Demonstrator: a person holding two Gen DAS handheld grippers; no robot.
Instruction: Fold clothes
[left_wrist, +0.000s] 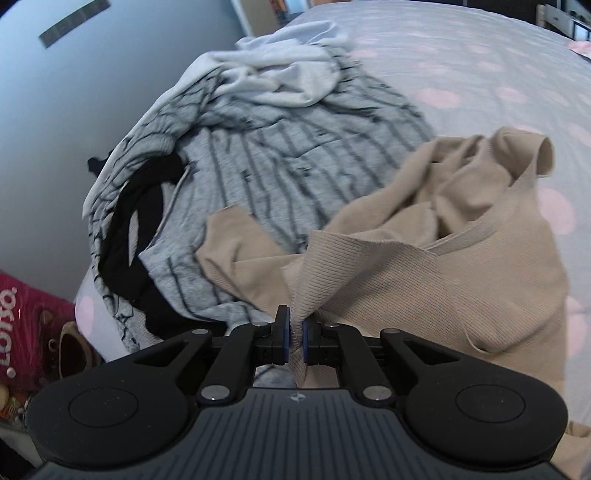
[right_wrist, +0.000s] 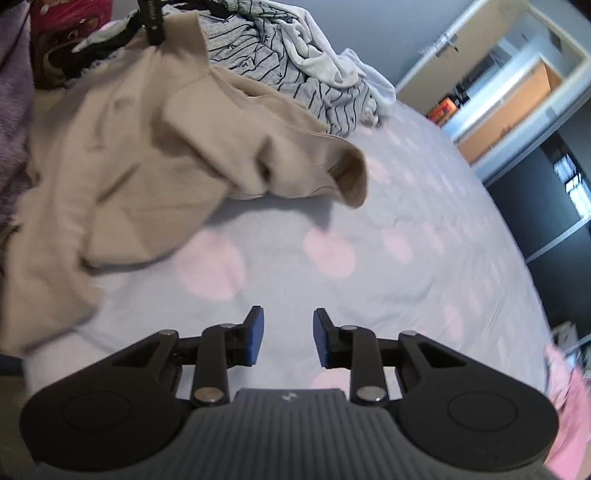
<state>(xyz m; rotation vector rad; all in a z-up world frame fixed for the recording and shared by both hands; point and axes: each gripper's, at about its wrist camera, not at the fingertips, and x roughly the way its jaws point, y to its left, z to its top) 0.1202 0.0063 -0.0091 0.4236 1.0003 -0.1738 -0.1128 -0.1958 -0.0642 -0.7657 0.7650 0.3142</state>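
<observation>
A beige ribbed top (left_wrist: 424, 266) lies crumpled on the bed. My left gripper (left_wrist: 294, 332) is shut on a pinched fold of its edge, lifting it a little. The same beige top (right_wrist: 140, 147) fills the upper left of the right wrist view, where the left gripper (right_wrist: 151, 22) shows at its far corner. My right gripper (right_wrist: 287, 338) is open and empty over bare sheet, short of the top.
A grey striped garment (left_wrist: 280, 147), a white garment (left_wrist: 291, 70) and a black garment (left_wrist: 136, 221) are piled behind the top. The bed sheet (right_wrist: 406, 258) is pale blue with pink dots. A pink cloth (right_wrist: 569, 406) lies at right. A pink bag (left_wrist: 26, 325) stands beside the bed.
</observation>
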